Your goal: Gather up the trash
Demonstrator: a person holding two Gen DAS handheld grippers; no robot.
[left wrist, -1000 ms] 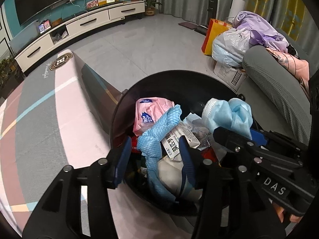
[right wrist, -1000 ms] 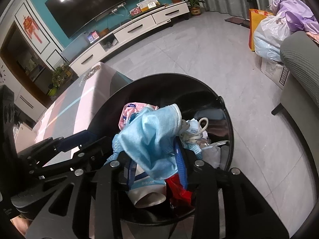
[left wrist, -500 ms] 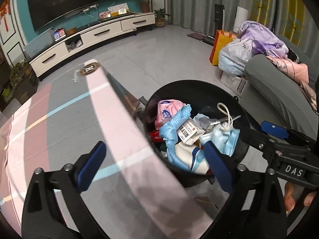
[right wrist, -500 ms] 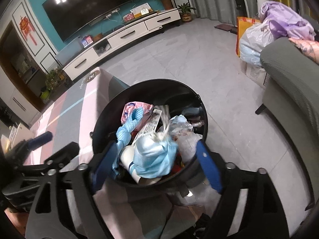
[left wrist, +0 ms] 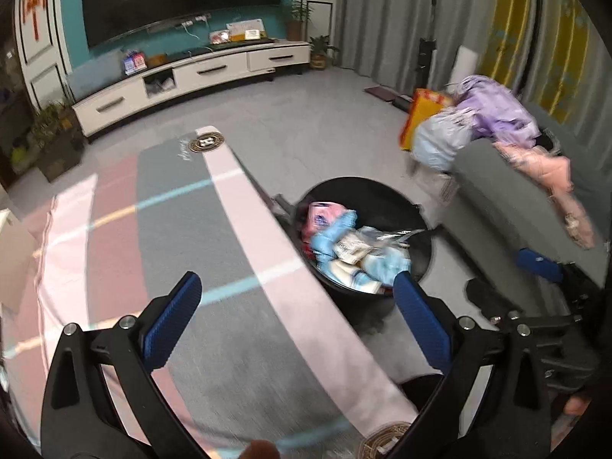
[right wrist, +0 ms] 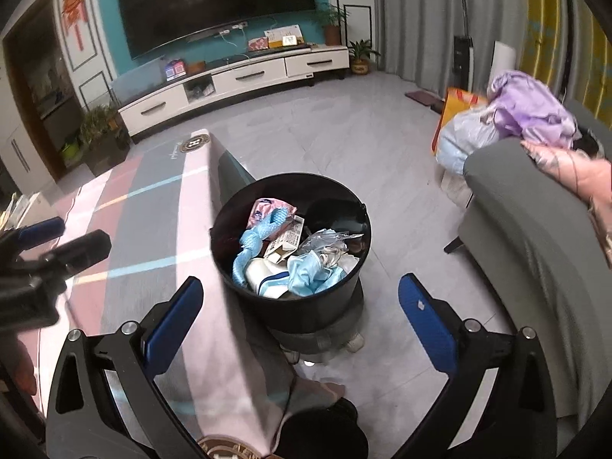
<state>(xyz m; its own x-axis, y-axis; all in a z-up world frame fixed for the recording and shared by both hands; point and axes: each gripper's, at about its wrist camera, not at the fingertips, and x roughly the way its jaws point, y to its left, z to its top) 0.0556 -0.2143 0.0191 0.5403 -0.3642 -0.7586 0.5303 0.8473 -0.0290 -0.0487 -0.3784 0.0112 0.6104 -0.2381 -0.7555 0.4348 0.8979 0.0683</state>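
A round black trash bin (right wrist: 346, 298) stands on the floor at the table's right edge. It holds a blue face mask (right wrist: 310, 273), a blue glove (right wrist: 248, 244), a pink packet (right wrist: 267, 210), a white paper packet (right wrist: 287, 241) and other litter. The bin also shows in the left wrist view (left wrist: 378, 191). My right gripper (right wrist: 300, 302) is open and empty, above and in front of the bin. My left gripper (left wrist: 294, 306) is open and empty, over the table to the left of the bin.
The table (left wrist: 172, 229) has a pink and grey striped cloth. A grey sofa (right wrist: 535, 252) with pink and purple clothes stands at the right. Plastic bags (right wrist: 463, 137) and an orange bag lie on the floor behind it. A white TV cabinet (right wrist: 237, 80) lines the far wall.
Both grippers opened, dropping the blue glove and the face mask into the bin, then pulled up and back from it. The left one moved left over the table.
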